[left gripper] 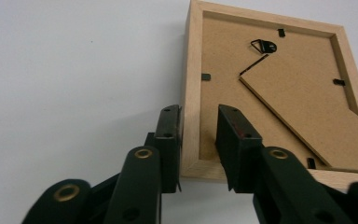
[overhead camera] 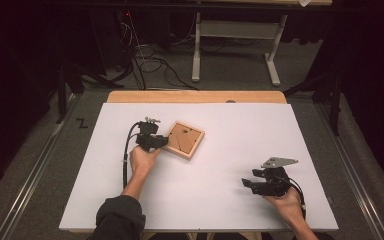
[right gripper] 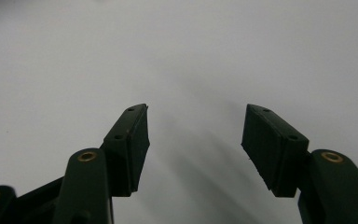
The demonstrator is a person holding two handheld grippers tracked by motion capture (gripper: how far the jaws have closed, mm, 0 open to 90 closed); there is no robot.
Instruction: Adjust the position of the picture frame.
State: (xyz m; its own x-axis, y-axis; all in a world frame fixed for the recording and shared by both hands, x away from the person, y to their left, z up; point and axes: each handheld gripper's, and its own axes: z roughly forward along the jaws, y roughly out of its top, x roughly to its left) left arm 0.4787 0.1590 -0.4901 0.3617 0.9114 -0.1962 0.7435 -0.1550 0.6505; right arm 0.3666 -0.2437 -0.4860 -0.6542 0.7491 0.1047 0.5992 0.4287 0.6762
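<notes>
Wooden picture frame (overhead camera: 184, 140) lies face down on the white surface (overhead camera: 230, 200), left of centre, backing board up; hanger ring (left gripper: 263, 46) and fold-out stand (left gripper: 303, 112) visible on the back in the left gripper view.

Left tool (left gripper: 199, 116): jaws straddle the frame's side rail close to a corner, one pad on the outer edge, the other inside the recess against the rail's inner face. Outer pad looks to be in contact; a sliver of gap may remain at the inner pad. Reads as a pinch on the rail, just about seated, not confirmed firm.

Right tool (right gripper: 195, 126): jaws spread wide, nothing between them, bare surface beneath. In the high view it (overhead camera: 247, 185) sits well apart from the frame, near the surface's near right edge, held in the right hand (overhead camera: 285, 200).

Risks from here (judgement):
- Grip is on a narrow rail near a corner, so the frame's weight hangs off to one side. A lift could let it pivot in the pads and swing down.
- If the inner pad rides on the backing board rather than the rail, squeezing could flex or pop the board.
- Smooth wood against flat pads: slip is likely if the pinch is light.
- Right tool too far away to steady the far edge.
</notes>
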